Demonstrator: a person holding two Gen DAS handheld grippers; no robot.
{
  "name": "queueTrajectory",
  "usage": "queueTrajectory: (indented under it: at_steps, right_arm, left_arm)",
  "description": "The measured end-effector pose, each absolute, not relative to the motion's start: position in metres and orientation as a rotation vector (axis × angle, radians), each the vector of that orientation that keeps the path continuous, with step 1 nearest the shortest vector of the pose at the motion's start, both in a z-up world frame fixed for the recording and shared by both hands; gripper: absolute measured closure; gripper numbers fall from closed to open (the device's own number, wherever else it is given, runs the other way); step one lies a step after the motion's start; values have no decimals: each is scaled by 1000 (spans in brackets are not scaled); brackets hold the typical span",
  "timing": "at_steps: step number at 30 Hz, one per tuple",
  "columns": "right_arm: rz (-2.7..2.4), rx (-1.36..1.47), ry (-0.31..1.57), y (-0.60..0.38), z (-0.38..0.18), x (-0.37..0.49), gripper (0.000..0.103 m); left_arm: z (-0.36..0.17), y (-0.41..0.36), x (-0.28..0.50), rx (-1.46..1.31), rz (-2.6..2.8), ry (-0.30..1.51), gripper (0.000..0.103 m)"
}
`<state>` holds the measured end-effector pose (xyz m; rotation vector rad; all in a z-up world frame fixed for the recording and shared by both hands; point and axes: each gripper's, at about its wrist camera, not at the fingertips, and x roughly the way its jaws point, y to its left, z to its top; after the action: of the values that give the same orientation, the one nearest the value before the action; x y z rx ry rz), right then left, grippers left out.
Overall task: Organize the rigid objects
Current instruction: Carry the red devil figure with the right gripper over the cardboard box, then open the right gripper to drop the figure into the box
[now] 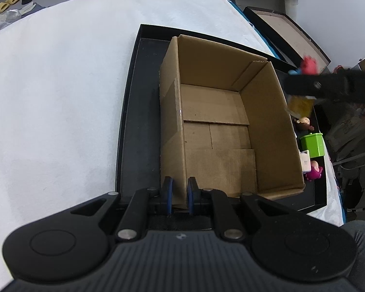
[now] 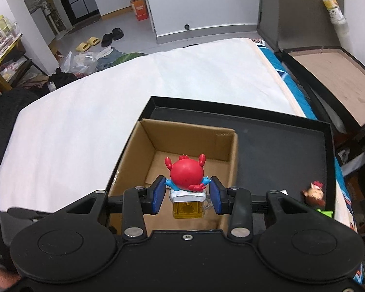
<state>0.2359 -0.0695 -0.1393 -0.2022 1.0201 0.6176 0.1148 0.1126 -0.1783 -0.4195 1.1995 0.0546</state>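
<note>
An open cardboard box (image 1: 219, 121) stands in a black tray (image 1: 138, 121) on a white bed. My left gripper (image 1: 180, 189) is shut on the box's near left wall. My right gripper (image 2: 187, 193) is above the box (image 2: 182, 150), with a red crab figurine on a yellow beer-mug base (image 2: 187, 185) between its pads. The pads stand a little apart from the figurine's sides; I cannot tell if they grip it. In the left wrist view the right gripper (image 1: 328, 85) is blurred at the box's right rim, with the figurine (image 1: 306, 65).
Small toys lie in the tray right of the box: a green cube (image 1: 312, 144), a brown-haired doll (image 1: 304, 123), a pink figure (image 1: 315, 171). A second doll (image 2: 314, 193) shows in the right wrist view. An open brown-lined case (image 2: 333, 77) stands beside the bed.
</note>
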Motion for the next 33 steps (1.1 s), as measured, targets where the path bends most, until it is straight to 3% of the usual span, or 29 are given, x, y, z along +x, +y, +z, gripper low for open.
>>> queueTrajectory:
  at_steps: [20, 22, 23, 24, 33]
  right_arm:
    - [677, -213, 1054, -13, -155, 261, 64]
    - [683, -213, 1059, -9, -159, 262, 59]
    - [690, -212, 1056, -8, -160, 262, 53]
    - [696, -211, 1052, -7, -161, 263, 40]
    - [669, -143, 1050, -30, -150, 263, 39]
  left_arm:
    - [-179, 121, 113, -461, 43, 1199, 92]
    - [-179, 120, 113, -459, 42, 1198, 92]
    - [-179, 121, 113, -461, 43, 1198, 92]
    - [-179, 121, 114, -463, 44, 1198, 92]
    - [-180, 123, 114, -469, 51, 1202, 91]
